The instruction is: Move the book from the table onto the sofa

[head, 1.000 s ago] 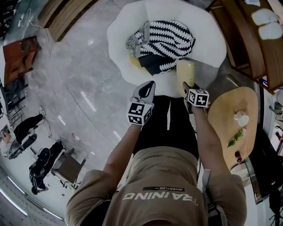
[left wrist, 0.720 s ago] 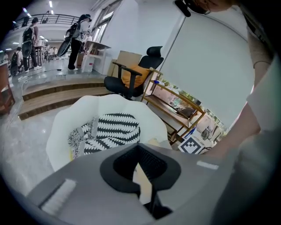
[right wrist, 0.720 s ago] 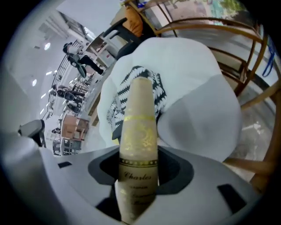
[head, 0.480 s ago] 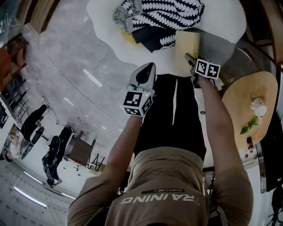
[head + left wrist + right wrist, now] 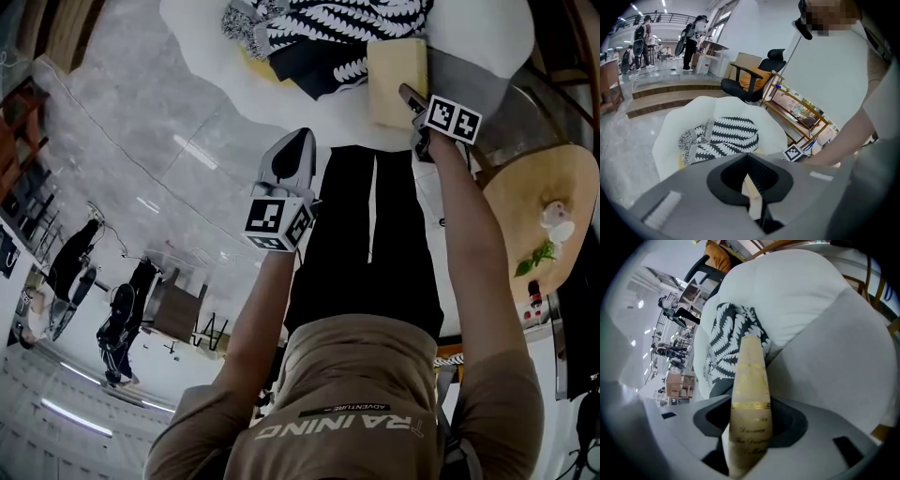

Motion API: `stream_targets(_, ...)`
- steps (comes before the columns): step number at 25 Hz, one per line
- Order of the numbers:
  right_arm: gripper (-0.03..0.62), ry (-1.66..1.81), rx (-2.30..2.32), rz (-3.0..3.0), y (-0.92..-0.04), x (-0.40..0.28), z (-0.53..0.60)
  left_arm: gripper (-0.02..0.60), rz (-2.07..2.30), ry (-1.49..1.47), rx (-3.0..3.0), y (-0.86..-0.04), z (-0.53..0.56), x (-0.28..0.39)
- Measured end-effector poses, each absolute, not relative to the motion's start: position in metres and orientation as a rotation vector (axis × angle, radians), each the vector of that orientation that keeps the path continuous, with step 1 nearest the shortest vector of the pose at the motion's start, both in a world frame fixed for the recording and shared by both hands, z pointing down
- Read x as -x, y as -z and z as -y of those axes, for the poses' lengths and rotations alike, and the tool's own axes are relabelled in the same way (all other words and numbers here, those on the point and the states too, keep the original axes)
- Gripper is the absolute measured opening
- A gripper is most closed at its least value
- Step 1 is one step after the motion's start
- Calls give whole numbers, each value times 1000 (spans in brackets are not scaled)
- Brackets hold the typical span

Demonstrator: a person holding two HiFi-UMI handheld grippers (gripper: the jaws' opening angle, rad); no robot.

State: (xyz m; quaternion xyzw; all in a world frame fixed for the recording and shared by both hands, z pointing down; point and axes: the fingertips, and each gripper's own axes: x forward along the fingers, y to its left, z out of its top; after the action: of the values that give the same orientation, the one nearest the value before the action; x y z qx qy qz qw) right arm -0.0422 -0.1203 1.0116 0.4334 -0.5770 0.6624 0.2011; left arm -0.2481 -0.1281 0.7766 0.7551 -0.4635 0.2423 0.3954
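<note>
A cream book (image 5: 397, 80) with gold lettering on its spine (image 5: 750, 399) is clamped in my right gripper (image 5: 413, 99), which is shut on its near end. The book hangs over the front right part of the white sofa (image 5: 281, 98), beside a black-and-white patterned cloth (image 5: 330, 21). Whether the book touches the seat I cannot tell. My left gripper (image 5: 295, 142) hovers lower left of the sofa's front edge, jaws together, holding nothing. In the left gripper view the sofa (image 5: 677, 129) and the cloth (image 5: 723, 137) lie ahead of it.
A round wooden side table (image 5: 511, 211) with a small cup and a flower sprig stands to the right of the sofa. A wooden shelf (image 5: 801, 112) and a black office chair (image 5: 754, 82) stand behind the sofa. Grey marble floor (image 5: 141, 122) spreads to the left.
Both grippers have sunk. The right one carried the book from the sofa's front edge further over the seat and rolled it. The left one drifted back from the sofa.
</note>
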Motion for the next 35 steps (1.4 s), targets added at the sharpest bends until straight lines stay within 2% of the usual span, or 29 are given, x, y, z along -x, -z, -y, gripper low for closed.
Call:
stream_targets(8, 242, -1370, -1193, 1575, -995, 7, 126, -8, 1228, -590, -1883, -767, 129, 249)
stream_targets(17, 238, -1281, -1021, 1763, -913, 19, 123, -8, 1202, -613, -1928, -713, 117, 243)
stream_targets(20, 154, -1224, -964, 1924, -854, 36, 132, -8, 1205, -596, -1959, -674, 119, 246)
stream_targets(22, 56, -1182, -956, 2047, -813, 45, 143, -8, 1203, -586, -2005, -654, 128, 246)
stream_targets(24, 12, -1174, -942, 2156, -770, 55, 151, -8, 1198, -578, -2042, -635, 133, 245)
stream_targets(29, 8, -1152, -907, 2385, -648, 72, 158, -8, 1244, -535, -2068, -579, 131, 244)
stream_targets(35, 6, -1020, -972, 2562, -548, 77, 167, -9, 1267, -517, -2127, -539, 123, 242)
